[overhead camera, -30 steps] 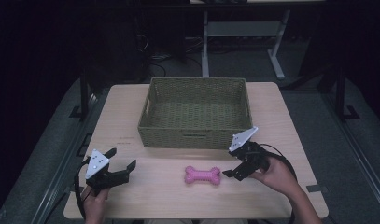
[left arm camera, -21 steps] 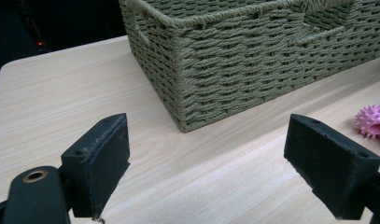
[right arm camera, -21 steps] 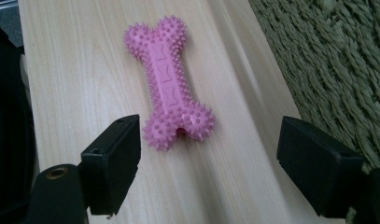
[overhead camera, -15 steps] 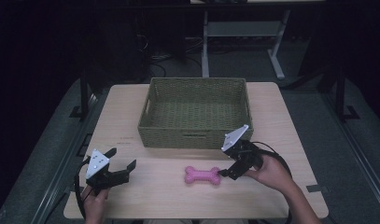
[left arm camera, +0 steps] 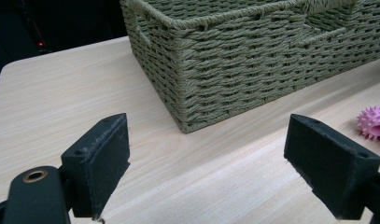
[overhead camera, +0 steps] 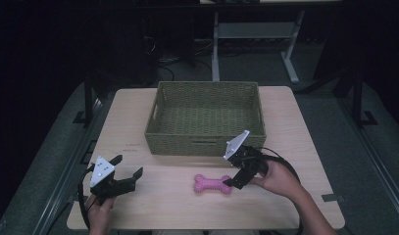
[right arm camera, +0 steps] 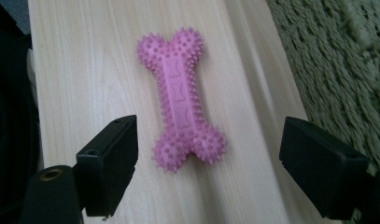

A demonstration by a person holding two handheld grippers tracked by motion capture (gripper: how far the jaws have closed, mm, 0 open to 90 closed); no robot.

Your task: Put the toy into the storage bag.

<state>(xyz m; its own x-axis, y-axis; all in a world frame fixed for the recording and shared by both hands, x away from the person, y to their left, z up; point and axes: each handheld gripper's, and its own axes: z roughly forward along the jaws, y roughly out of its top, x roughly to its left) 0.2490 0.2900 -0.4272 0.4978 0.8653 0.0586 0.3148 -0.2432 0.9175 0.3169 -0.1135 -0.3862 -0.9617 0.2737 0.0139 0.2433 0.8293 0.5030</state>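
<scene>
Centrally on the wooden table (overhead camera: 295,127) sits a woven basket (overhead camera: 205,117); just in front of it lies a pink spiky bone toy (overhead camera: 212,184). At the toy's right end the right gripper (overhead camera: 235,182) spreads wide, jaws flanking its knob without touching, while the left gripper (overhead camera: 124,172) waits open, well apart.

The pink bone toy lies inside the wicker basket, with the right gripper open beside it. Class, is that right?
Not quite. The pink bone toy lies on the table in front of the wicker basket, as the high view shows. The right gripper is indeed open beside it.
</scene>
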